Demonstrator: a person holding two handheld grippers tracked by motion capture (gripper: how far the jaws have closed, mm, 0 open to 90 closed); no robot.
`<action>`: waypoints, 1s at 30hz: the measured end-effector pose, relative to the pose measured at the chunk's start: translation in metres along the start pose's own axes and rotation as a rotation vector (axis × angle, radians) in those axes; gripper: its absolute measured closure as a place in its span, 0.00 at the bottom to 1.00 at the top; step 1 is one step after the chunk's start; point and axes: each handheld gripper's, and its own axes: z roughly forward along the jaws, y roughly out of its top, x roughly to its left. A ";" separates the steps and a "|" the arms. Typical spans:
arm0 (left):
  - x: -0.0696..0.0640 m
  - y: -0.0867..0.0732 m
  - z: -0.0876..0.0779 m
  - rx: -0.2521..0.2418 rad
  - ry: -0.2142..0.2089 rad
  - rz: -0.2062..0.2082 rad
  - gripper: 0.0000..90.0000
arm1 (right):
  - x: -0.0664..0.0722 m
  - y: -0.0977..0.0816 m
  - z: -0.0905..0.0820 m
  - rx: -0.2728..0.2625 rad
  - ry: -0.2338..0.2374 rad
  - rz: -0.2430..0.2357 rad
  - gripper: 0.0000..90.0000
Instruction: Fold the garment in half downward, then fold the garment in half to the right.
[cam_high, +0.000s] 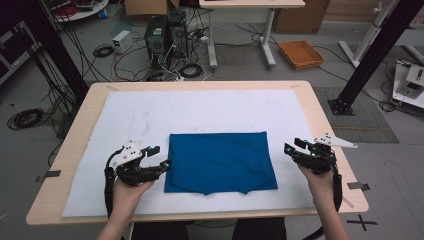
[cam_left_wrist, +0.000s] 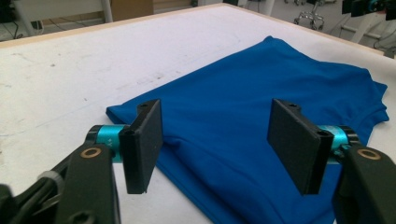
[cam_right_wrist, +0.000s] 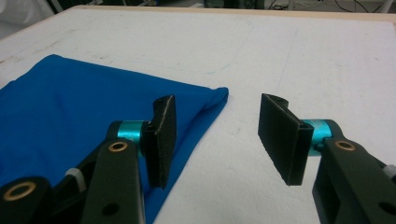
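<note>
The wooden worktop (cam_high: 320, 107), covered by a white felt-like mat (cam_high: 200, 112), carries a folded blue cloth garment (cam_high: 220, 162) in the middle of its near half, closer to the near edge than to the far one. The garment's long axis runs left to right, parallel to that near edge, so each short side faces one hand.

The left gripper (cam_high: 156, 159) sits just beside the garment's left edge, its jaws spread with nothing pinched; in the left gripper view the jaws frame the near left corner of the garment (cam_left_wrist: 261, 121). The right gripper (cam_high: 294, 148) is a little off the right edge, jaws also spread and empty, with that edge lying toward its left jaw.

The left gripper looks nearer the fabric. No brand, label or writing can be read.
</note>
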 end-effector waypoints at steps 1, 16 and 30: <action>0.000 0.000 0.001 0.001 -0.009 0.000 0.37 | 0.000 0.000 0.000 -0.001 -0.001 0.004 0.52; 0.005 0.000 -0.008 0.010 0.066 -0.002 0.31 | 0.001 0.001 0.004 0.001 0.005 0.001 0.52; 0.006 -0.005 -0.004 0.068 0.054 -0.091 0.34 | 0.000 0.000 0.005 0.003 0.005 -0.001 0.51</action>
